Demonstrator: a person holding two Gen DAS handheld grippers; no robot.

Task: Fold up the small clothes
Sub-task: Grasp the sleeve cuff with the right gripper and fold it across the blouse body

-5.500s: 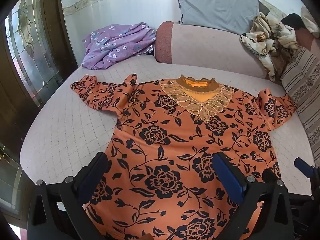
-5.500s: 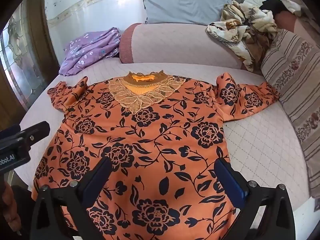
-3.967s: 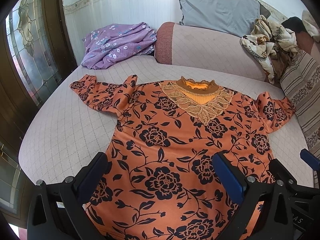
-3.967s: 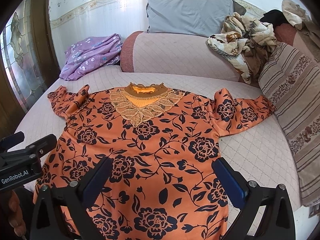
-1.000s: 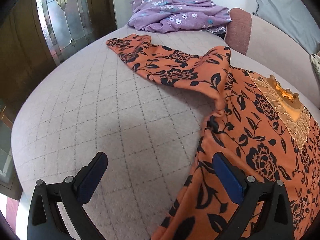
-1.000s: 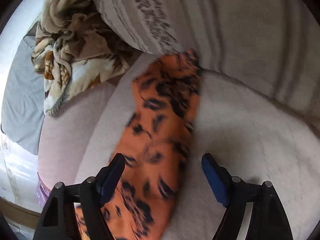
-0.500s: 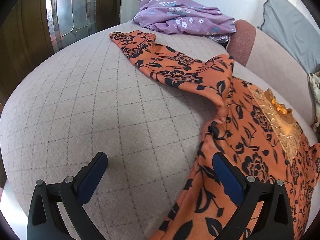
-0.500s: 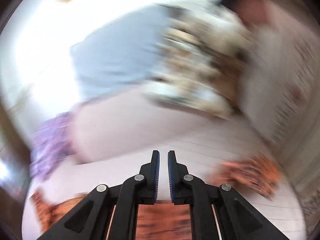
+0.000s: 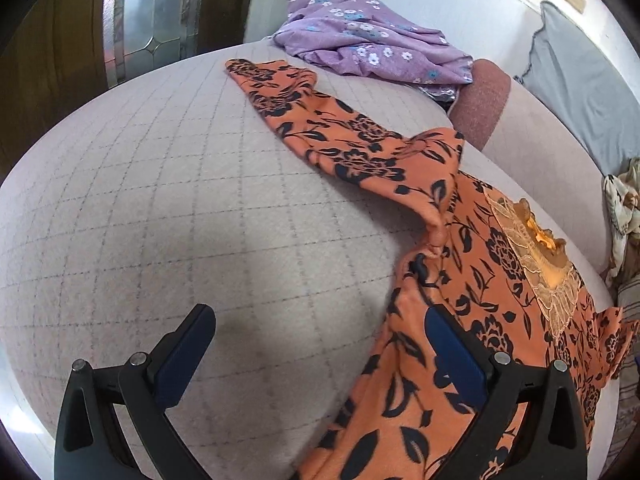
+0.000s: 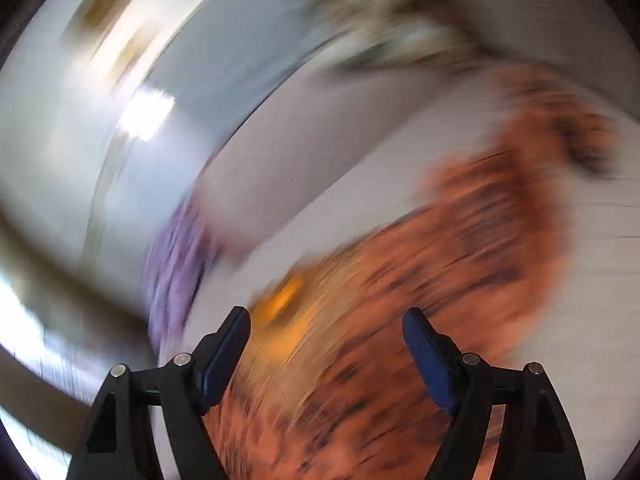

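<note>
Orange flowered top [image 9: 472, 280] lies face up on the quilted sofa seat [image 9: 168, 208], collar [image 9: 540, 236] toward the backrest. One sleeve [image 9: 320, 132] stretches out toward the purple garment [image 9: 368, 48] at the back corner; a small pucker sits at the armpit. Thin, soft knit by the look: light, floppy, likely to drag and bunch rather than slide clean, so pinch a hem or cuff, not the middle. The lace panel at the neck looks delicate; better avoided.

Left tool [image 9: 320, 348] is wide open, nothing in it, one pad over bare seat and the other over the top's side edge. Best hold is probably the sleeve cuff or that side seam.

Right tool [image 10: 326, 344] has just been opening and now stands wide, nothing between the pads; view badly blurred, orange cloth [image 10: 460, 248] below it.

Room: plenty of bare seat on the sleeve side for folding inward. Seat front edge curves off near the left tool; backrest, grey cushion [image 9: 580, 92] and the purple garment crowd the far side.
</note>
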